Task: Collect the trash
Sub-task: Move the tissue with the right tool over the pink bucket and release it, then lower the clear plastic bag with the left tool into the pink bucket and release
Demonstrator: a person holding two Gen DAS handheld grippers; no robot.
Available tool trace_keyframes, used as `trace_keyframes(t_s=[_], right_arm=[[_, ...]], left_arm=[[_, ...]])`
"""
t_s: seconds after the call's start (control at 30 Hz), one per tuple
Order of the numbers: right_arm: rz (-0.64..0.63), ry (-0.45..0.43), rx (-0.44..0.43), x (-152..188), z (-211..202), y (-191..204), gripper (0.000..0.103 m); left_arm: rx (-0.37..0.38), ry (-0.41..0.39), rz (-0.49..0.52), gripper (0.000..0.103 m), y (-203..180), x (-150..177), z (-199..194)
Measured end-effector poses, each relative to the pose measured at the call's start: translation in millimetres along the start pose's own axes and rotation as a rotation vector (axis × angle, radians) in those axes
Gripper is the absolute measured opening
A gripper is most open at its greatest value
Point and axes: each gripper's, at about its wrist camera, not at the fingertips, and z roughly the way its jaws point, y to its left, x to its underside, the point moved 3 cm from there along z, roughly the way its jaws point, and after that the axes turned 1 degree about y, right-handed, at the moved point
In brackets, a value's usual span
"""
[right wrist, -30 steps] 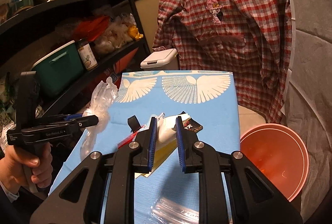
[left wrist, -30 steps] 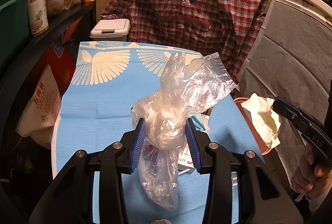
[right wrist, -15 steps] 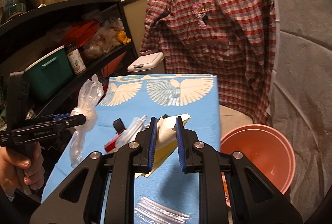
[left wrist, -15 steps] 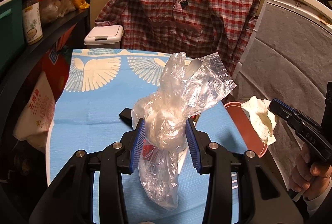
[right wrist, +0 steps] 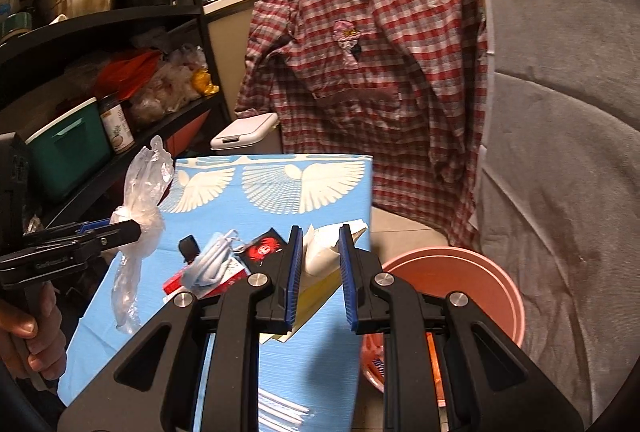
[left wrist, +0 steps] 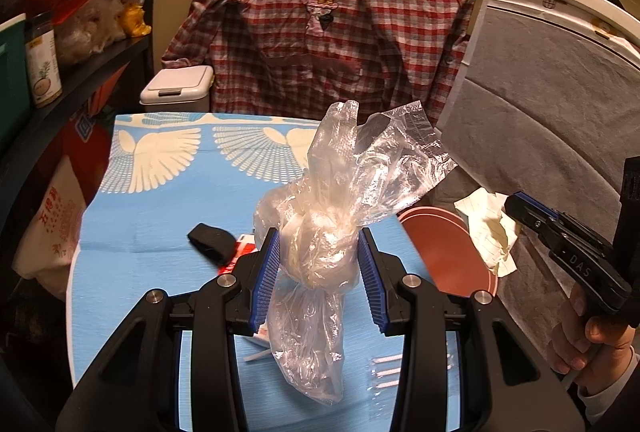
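Observation:
My left gripper point(left wrist: 318, 264) is shut on a crumpled clear plastic bag point(left wrist: 332, 216) and holds it up above the blue table point(left wrist: 160, 232); it also shows in the right wrist view point(right wrist: 138, 228). My right gripper point(right wrist: 319, 264) is shut on a crumpled cream paper point(right wrist: 320, 256), held near the table's right edge beside the pink bucket point(right wrist: 472, 284). In the left wrist view the paper point(left wrist: 490, 228) hangs over the bucket point(left wrist: 440, 244). Loose trash lies on the table: a black piece point(left wrist: 210, 242), a red-and-white packet point(right wrist: 208, 276) and clear straws point(left wrist: 386, 372).
A white lidded bin point(left wrist: 176, 87) stands behind the table. A plaid shirt point(left wrist: 320, 43) hangs at the back. Dark shelves with jars, bags and a green box point(right wrist: 64, 147) run along the left. A grey cover point(right wrist: 560, 151) fills the right.
Both grippers have pulled back and to the right with their loads. The right gripper with the paper is now closer to the bucket. More of the table's trash has come into view.

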Motion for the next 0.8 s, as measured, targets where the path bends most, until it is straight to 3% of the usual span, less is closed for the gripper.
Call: trace_keyframes(t_s=[0.8], right_arm=[[0.007, -0.021, 0.167, -4.1, -10.4, -52.0, 0.019]], left_arm=[[0.050, 0.009, 0.045, 0.039, -60.1, 1.0, 28.9]])
